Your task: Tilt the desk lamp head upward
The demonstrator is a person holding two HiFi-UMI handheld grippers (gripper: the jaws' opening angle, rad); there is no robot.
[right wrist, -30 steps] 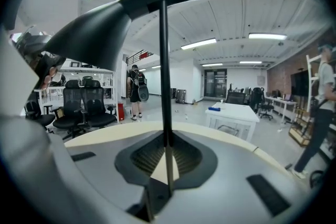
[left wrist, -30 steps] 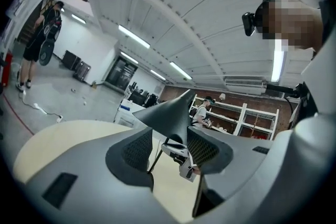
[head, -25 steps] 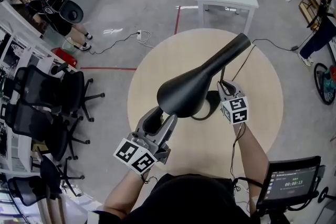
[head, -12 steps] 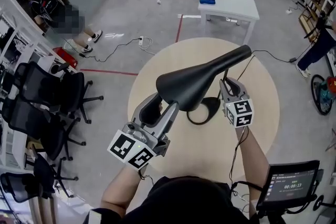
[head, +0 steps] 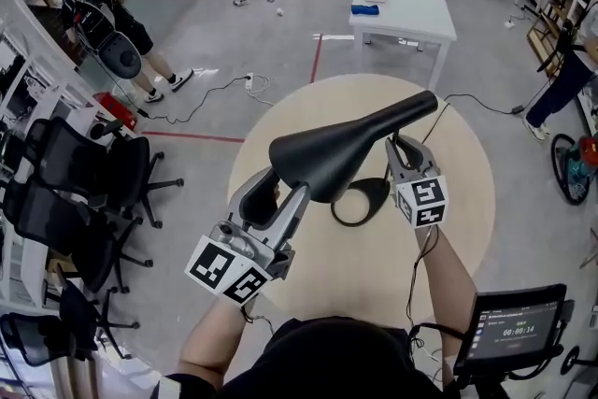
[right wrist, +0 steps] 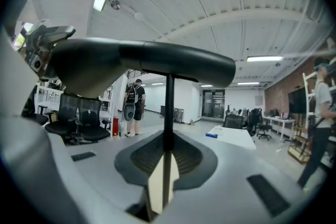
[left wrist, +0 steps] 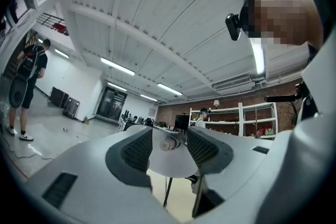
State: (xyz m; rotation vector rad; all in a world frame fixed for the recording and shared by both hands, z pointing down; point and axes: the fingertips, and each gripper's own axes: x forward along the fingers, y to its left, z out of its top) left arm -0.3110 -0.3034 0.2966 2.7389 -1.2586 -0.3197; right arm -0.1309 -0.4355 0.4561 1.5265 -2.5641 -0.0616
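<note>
On a round beige table (head: pixel 467 229) stands a black desk lamp (head: pixel 360 201). Its long head (head: pixel 327 149) lies nearly level, with the wide shade end at lower left and the narrow end at upper right. The left gripper (head: pixel 273 193) sits beneath the shade end, jaws partly apart and clamping nothing. The right gripper (head: pixel 404 149) is closed on the thin stem (right wrist: pixel 169 107).

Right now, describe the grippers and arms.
Both the left gripper and right gripper are light grey with curved jaws and dark ribbed pads. Each carries a white cube printed with black square markers. A thin black cable runs along the right forearm. Forearms are bare; the top is black.
</note>
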